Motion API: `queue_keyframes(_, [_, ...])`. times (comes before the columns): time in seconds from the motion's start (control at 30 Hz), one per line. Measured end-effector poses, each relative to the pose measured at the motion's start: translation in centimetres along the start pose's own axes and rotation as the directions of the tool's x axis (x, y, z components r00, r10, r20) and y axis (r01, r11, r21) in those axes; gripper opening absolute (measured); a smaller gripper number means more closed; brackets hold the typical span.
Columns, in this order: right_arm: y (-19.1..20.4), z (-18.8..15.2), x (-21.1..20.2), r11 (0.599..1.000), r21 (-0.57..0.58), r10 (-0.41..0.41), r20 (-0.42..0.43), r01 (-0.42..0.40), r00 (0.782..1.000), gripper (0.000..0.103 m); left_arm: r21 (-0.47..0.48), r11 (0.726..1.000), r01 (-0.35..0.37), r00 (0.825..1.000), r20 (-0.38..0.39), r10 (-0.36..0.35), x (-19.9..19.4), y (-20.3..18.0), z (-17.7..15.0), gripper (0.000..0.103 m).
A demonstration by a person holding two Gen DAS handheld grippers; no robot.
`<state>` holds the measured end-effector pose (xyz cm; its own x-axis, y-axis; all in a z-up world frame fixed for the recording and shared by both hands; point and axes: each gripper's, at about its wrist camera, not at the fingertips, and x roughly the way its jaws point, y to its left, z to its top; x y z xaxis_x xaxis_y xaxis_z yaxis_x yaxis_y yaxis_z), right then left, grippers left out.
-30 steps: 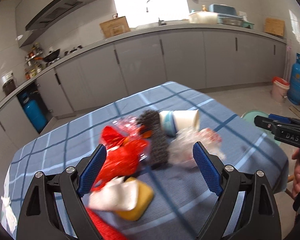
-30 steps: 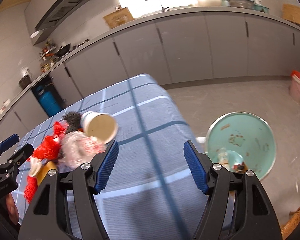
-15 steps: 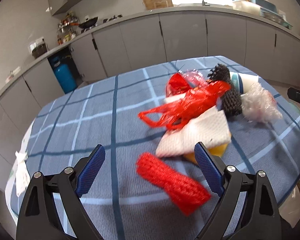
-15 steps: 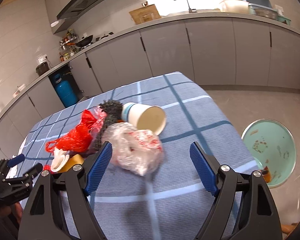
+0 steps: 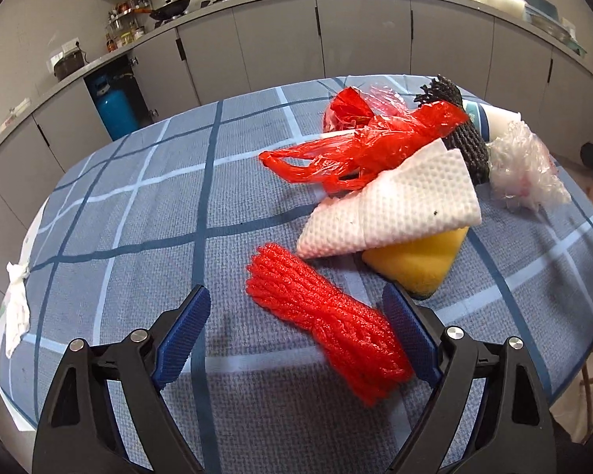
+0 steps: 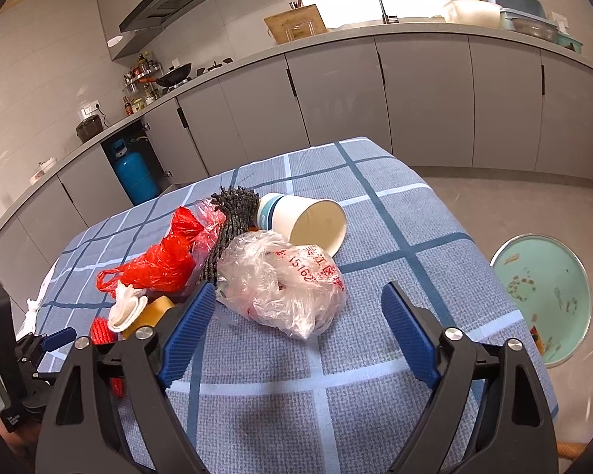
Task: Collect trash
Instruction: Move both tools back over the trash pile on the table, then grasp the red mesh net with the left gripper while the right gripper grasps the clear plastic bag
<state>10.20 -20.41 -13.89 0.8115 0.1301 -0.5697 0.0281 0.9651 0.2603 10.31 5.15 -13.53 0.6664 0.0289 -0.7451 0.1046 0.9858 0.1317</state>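
1. Grey kitchen cabinets ring a counter (image 5: pixel 146 260) under blue checked cloth, where the litter lies heaped: nothing looks collected yet.
2. Left gripper (image 5: pixel 296 339): jaws closing, not yet touching the red foam net (image 5: pixel 328 324) between them; its long axis runs from far left to near right.
3. Right gripper (image 6: pixel 292 339): jaws opening, released, the clear plastic bag (image 6: pixel 284 284) between them.
4. Floor basin (image 6: pixel 541 300) sits right.

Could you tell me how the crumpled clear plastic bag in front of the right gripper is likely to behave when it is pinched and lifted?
The clear plastic bag looks thin and loosely crumpled, so it would probably collapse between the pads and hang limp. It seems very light. Its glossy film may slip.
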Motion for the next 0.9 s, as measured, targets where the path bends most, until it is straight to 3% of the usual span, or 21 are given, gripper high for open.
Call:
queue_keyframes(0.03, [0.1,0.0,0.1,1.000,-0.002,0.001,-0.001,-0.001,1.000,0.086,-0.006,1.000,0.006,1.000,0.000,-0.006,-0.1,0.1,0.0,0.079])
queue_keyframes(0.1, [0.2,-0.1,0.2,1.000,-0.007,0.003,-0.004,-0.003,1.000,0.086,-0.014,1.000,0.028,1.000,-0.010,-0.028,0.0,0.2,-0.1,0.055])
queue_keyframes(0.3, [0.4,-0.4,0.7,1.000,-0.010,0.003,-0.018,-0.004,1.000,0.086,-0.040,0.995,0.094,0.995,-0.033,-0.096,-0.2,0.4,-0.7,0.024])
queue_keyframes(0.43, [0.6,-0.4,1.0,1.000,-0.016,0.003,-0.021,-0.004,1.000,0.086,-0.050,0.996,0.080,0.997,-0.002,-0.080,-1.1,0.9,-0.7,0.021])
queue_keyframes(0.7, [1.2,-0.2,3.1,0.999,-0.035,0.003,-0.037,-0.004,0.999,0.086,-0.034,0.999,-0.030,0.993,0.115,0.034,-3.8,2.5,0.6,0.021])
queue_keyframes(0.87, [1.0,0.3,4.2,1.000,-0.029,0.006,-0.049,-0.007,0.999,0.085,-0.020,0.999,-0.040,0.988,0.146,0.043,-4.1,2.7,1.6,0.021])
queue_keyframes(0.9, [0.9,0.3,4.6,1.000,-0.026,0.012,-0.067,-0.014,0.998,0.078,-0.017,0.999,-0.039,0.988,0.147,0.041,-4.1,2.7,1.8,0.021])
